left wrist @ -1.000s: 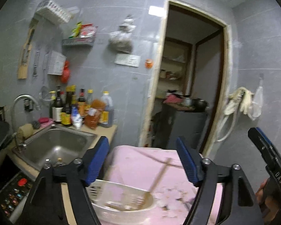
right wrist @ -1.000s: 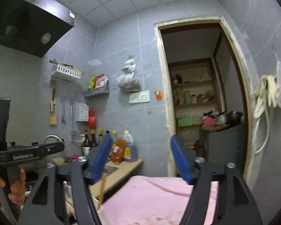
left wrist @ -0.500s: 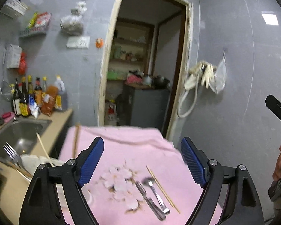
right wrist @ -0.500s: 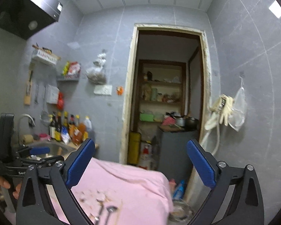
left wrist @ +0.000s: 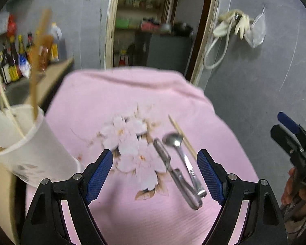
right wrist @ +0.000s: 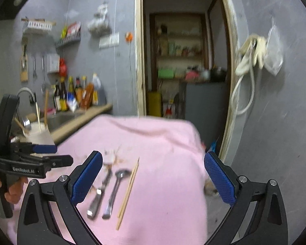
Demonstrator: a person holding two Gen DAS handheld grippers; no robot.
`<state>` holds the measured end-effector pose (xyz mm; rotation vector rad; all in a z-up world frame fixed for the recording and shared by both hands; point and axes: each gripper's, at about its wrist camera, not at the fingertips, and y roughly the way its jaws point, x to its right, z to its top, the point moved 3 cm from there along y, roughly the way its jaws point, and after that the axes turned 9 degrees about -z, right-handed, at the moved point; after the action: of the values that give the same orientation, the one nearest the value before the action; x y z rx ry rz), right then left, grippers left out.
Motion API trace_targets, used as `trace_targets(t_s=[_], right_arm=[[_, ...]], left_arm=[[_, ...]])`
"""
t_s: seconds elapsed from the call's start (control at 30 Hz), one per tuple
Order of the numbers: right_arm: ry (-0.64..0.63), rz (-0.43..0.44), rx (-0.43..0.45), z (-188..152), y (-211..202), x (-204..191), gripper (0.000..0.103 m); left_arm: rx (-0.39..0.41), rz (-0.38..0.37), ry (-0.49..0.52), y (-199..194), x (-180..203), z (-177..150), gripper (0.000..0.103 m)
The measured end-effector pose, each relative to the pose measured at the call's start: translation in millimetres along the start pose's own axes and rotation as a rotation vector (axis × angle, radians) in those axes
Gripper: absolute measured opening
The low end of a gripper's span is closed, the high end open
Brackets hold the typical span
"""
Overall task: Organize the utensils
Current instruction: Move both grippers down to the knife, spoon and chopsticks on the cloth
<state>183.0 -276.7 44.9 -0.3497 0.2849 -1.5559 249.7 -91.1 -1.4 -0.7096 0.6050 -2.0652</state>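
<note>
Both tools are held wide with nothing between the blue pads, the left tool (left wrist: 155, 173) and the right tool (right wrist: 153, 175) having just been opened further. On the pink cloth (left wrist: 116, 94) covering the worktop, a peeler (left wrist: 173, 169), a spoon (left wrist: 178, 145) and a chopstick (left wrist: 182, 137) are laid side by side, nearly touching. The white holder (left wrist: 28, 143) is set at the cloth's left edge. Because the pieces are so crowded, a neighbour could be pinched or knocked, and smooth metal could be dropped.

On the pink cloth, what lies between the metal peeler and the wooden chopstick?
A metal spoon lies between the peeler and the chopstick, roughly parallel to both. The right wrist view shows it best.
</note>
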Motion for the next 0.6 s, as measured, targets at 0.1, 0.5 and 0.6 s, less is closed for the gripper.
trace_targets(t_s=[0.1,0.5,0.6], right_arm=[[-0.009,0.019,-0.082,-12.2,22.0,0.2,0.097],[-0.071,0.118,-0.32,-44.0,84.7,-15.0,0.042],[-0.091,0.133,-0.344,-48.5,93.2,-20.7,0.041]], left_arm=[[-0.068,-0.014,-0.014,21.2,-5.4,-0.4,0.08],[-0.234,-0.084,-0.078,80.7,-20.5,-2.4,0.041],[-0.256,-0.09,-0.091,89.2,-22.1,0.6,0.033]])
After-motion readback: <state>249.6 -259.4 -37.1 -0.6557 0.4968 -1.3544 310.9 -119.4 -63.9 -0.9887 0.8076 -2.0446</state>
